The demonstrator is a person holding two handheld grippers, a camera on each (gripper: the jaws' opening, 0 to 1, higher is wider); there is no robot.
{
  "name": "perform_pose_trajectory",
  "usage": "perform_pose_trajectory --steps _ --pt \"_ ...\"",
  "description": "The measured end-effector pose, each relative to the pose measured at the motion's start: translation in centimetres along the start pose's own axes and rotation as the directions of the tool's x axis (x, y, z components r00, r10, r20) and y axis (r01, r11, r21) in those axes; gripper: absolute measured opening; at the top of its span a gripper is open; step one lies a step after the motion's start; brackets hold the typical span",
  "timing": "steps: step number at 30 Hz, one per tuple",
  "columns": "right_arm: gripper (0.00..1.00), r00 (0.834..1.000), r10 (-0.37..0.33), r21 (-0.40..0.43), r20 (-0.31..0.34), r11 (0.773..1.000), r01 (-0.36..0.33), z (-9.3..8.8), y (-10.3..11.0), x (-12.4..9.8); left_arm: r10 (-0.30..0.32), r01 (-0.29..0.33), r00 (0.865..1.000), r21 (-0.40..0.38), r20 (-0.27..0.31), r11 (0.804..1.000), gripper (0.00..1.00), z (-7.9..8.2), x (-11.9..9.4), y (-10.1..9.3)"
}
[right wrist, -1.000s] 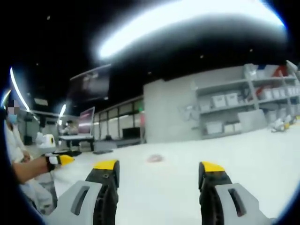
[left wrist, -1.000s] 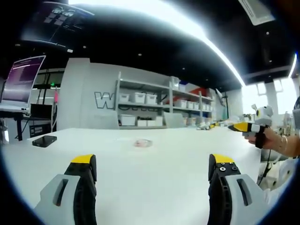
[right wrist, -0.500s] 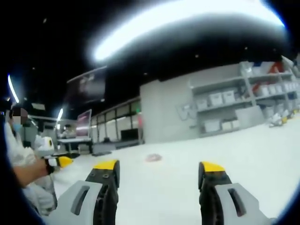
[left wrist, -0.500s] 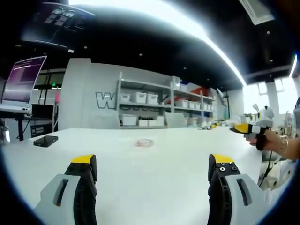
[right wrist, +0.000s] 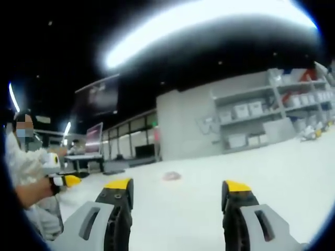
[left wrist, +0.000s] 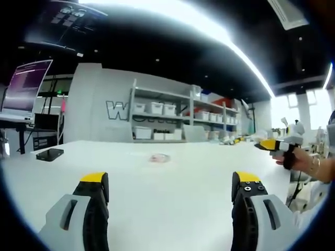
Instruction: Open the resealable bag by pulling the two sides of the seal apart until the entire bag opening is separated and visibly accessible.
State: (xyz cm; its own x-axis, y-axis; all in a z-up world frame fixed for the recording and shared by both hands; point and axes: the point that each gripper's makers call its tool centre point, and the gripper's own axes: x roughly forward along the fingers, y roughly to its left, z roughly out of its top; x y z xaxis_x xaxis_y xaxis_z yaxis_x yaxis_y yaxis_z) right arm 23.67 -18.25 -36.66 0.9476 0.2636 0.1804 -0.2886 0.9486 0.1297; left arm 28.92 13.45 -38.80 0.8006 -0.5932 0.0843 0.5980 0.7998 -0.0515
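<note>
still far off: resealable bag [left wrist: 159,158] well beyond the fingers [left wrist: 94,184], untouched. bring left gripper [left wrist: 170,183] and right gripper [right wrist: 178,191], both spread wide, onto opposite seal lips.

The left gripper view is taken low over the white desk [left wrist: 172,188], facing along it toward the storage shelves [left wrist: 172,117] at the far wall. The right gripper view is likewise held low over the desk [right wrist: 178,209], aimed across it at the same shelves [right wrist: 272,117], seen further to its right. The desk top, a small bag [left wrist: 159,158] [right wrist: 171,176] lying far off, and the shelves are shared by both.
</note>
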Motion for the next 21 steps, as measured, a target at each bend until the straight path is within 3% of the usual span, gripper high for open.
perform_pose_trajectory --steps 21 --pt "0.65 1.0 -0.011 0.041 0.02 0.999 0.01 0.18 -0.22 -0.05 -0.004 0.004 1.0 0.001 -0.004 1.0 0.95 -0.17 -0.02 0.0"
